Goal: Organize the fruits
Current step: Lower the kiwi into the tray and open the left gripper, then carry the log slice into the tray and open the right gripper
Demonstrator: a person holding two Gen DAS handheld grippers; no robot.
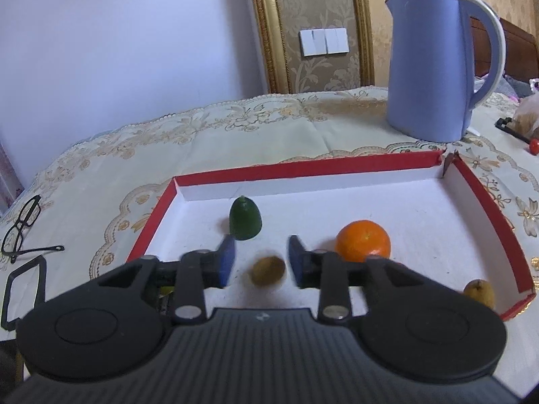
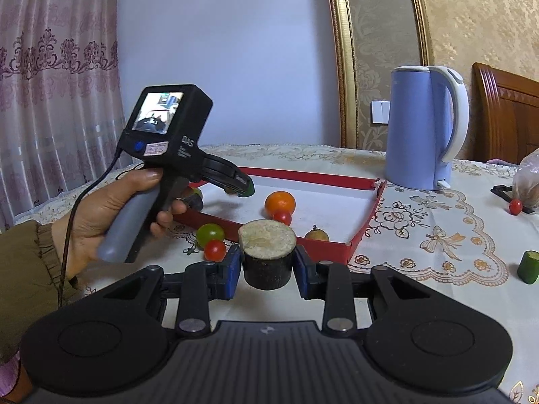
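Observation:
A red-rimmed white tray [image 1: 303, 166] holds a dark green cone-shaped piece [image 1: 245, 218], an orange [image 1: 363, 240], a small brown fruit [image 1: 267, 271] and a yellowish pear-like fruit [image 1: 480, 292]. My left gripper [image 1: 259, 262] is open above the tray, its blue pads either side of the blurred brown fruit, not touching it. My right gripper [image 2: 267, 266] is shut on a dark cucumber chunk [image 2: 267, 254] with a pale cut top, held just in front of the tray [image 2: 367, 225]. The left gripper [image 2: 241, 185] also shows in the right wrist view, over the tray.
A blue kettle [image 1: 438, 64] stands behind the tray. Glasses [image 1: 23, 225] lie at the left. A green tomato [image 2: 210, 234] and red tomatoes [image 2: 215, 249] sit before the tray; another red tomato [image 2: 515, 206] and a green chunk [image 2: 529, 267] lie at the right.

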